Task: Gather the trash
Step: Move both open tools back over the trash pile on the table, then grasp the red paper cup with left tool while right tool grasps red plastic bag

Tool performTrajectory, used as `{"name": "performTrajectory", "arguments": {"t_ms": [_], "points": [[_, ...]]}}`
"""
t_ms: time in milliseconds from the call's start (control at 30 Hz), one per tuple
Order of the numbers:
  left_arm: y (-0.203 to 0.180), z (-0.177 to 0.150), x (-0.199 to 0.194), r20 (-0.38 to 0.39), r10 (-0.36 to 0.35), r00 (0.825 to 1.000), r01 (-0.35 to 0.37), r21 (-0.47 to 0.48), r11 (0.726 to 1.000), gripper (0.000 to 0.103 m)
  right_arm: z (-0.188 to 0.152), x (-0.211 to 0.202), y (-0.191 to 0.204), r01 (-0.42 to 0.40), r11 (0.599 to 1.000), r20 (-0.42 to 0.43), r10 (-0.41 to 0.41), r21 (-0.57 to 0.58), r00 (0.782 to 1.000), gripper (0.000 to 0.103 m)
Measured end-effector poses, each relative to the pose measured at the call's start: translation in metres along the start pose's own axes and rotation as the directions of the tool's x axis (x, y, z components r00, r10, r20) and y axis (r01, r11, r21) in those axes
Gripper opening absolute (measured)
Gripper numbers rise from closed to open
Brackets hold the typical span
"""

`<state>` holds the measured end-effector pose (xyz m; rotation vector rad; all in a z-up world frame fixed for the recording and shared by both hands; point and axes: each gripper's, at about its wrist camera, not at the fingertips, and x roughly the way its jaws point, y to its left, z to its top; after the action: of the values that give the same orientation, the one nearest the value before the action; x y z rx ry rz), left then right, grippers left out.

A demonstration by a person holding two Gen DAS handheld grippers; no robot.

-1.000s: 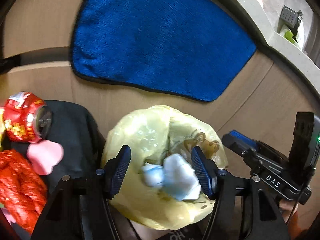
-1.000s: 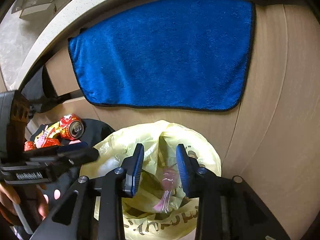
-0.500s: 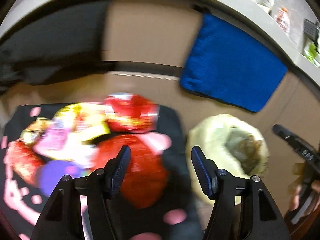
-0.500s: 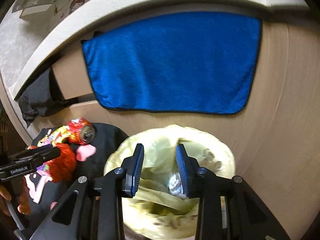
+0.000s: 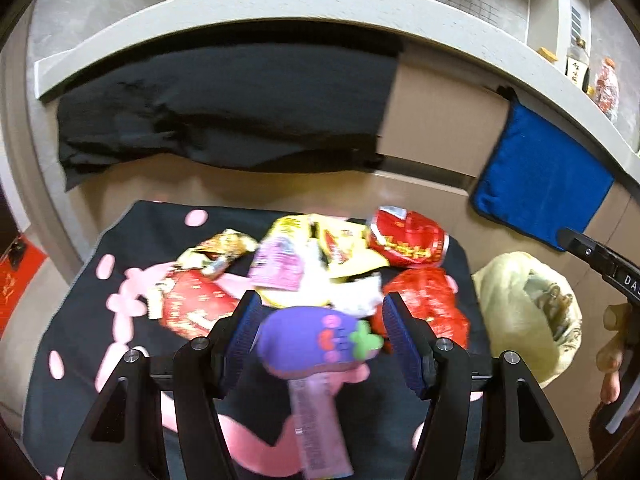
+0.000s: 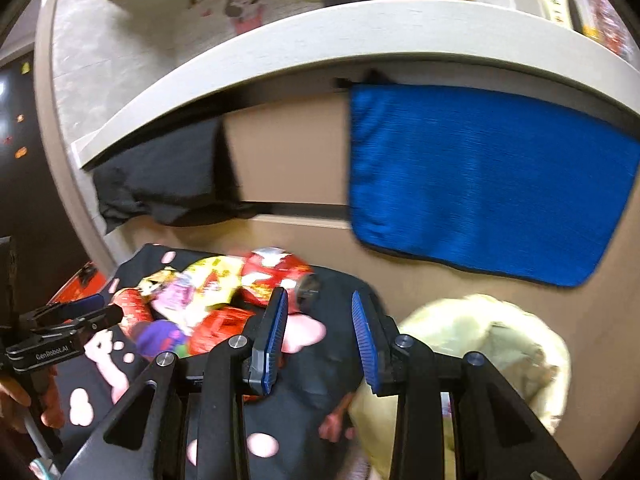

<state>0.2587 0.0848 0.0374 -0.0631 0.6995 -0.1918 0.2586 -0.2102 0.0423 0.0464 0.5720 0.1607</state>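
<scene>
A pile of trash lies on a black mat with pink spots (image 5: 132, 236): a red can (image 5: 406, 238), red wrappers (image 5: 430, 304), yellow and pink packets (image 5: 280, 260) and a purple eggplant-shaped item (image 5: 308, 340). My left gripper (image 5: 320, 332) is open, its jaws on either side of the purple item. A yellow trash bag (image 5: 520, 312) stands open to the right of the mat. My right gripper (image 6: 320, 332) is open and empty, between the red can (image 6: 272, 276) and the bag (image 6: 488, 344).
A blue towel (image 6: 480, 184) and a black cloth (image 5: 224, 108) hang from the cabinet front under a pale counter edge (image 5: 248, 4). Jars stand on the counter at the far right (image 5: 604, 84).
My left gripper has swung left from over the bag to the trash pile. My right gripper has also moved left off the bag. The items that were dropping earlier lie in the bag.
</scene>
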Motion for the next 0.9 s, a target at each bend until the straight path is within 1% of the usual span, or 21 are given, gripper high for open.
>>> {"name": "performTrajectory", "arguments": {"t_ms": [133, 233, 333, 467, 567, 600, 733, 833, 900], "points": [[0.015, -0.005, -0.004, -0.007, -0.002, 1.000, 0.002, -0.006, 1.000, 0.063, -0.004, 0.010, 0.029, -0.036, 0.999, -0.014, 0.036, -0.027, 0.999, 0.031], [0.020, -0.011, -0.005, -0.002, 0.017, 1.000, -0.017, 0.008, 1.000, 0.063, -0.008, 0.017, 0.044, -0.047, 0.998, -0.033, 0.045, -0.044, 0.998, 0.031], [0.026, -0.015, -0.004, -0.008, 0.020, 1.000, -0.020, 0.010, 1.000, 0.063, -0.015, 0.022, 0.054, -0.054, 0.997, -0.052, 0.051, -0.053, 0.997, 0.031], [0.042, -0.020, 0.003, -0.031, 0.012, 0.999, -0.013, -0.019, 1.000, 0.063, -0.022, 0.028, 0.060, -0.059, 0.997, -0.079, 0.054, -0.054, 0.995, 0.032], [0.066, -0.026, 0.009, -0.047, 0.002, 0.999, -0.006, -0.082, 0.997, 0.063, -0.027, 0.029, 0.062, -0.056, 0.997, -0.089, 0.051, -0.057, 0.995, 0.031], [0.079, -0.028, 0.012, -0.058, -0.002, 0.998, -0.005, -0.123, 0.992, 0.063, -0.028, 0.029, 0.063, -0.055, 0.997, -0.089, 0.049, -0.061, 0.995, 0.032], [0.114, -0.036, 0.024, -0.086, -0.023, 0.996, 0.002, -0.237, 0.971, 0.063, -0.034, 0.028, 0.064, -0.045, 0.995, -0.080, 0.039, -0.083, 0.996, 0.031], [0.130, -0.039, 0.035, -0.114, -0.074, 0.991, 0.033, -0.324, 0.946, 0.063, -0.038, 0.031, 0.064, -0.055, 0.995, -0.092, 0.047, -0.086, 0.995, 0.031], [0.135, -0.039, 0.043, -0.130, -0.108, 0.986, 0.049, -0.389, 0.920, 0.063, -0.041, 0.035, 0.062, -0.063, 0.995, -0.104, 0.055, -0.078, 0.993, 0.031]]}}
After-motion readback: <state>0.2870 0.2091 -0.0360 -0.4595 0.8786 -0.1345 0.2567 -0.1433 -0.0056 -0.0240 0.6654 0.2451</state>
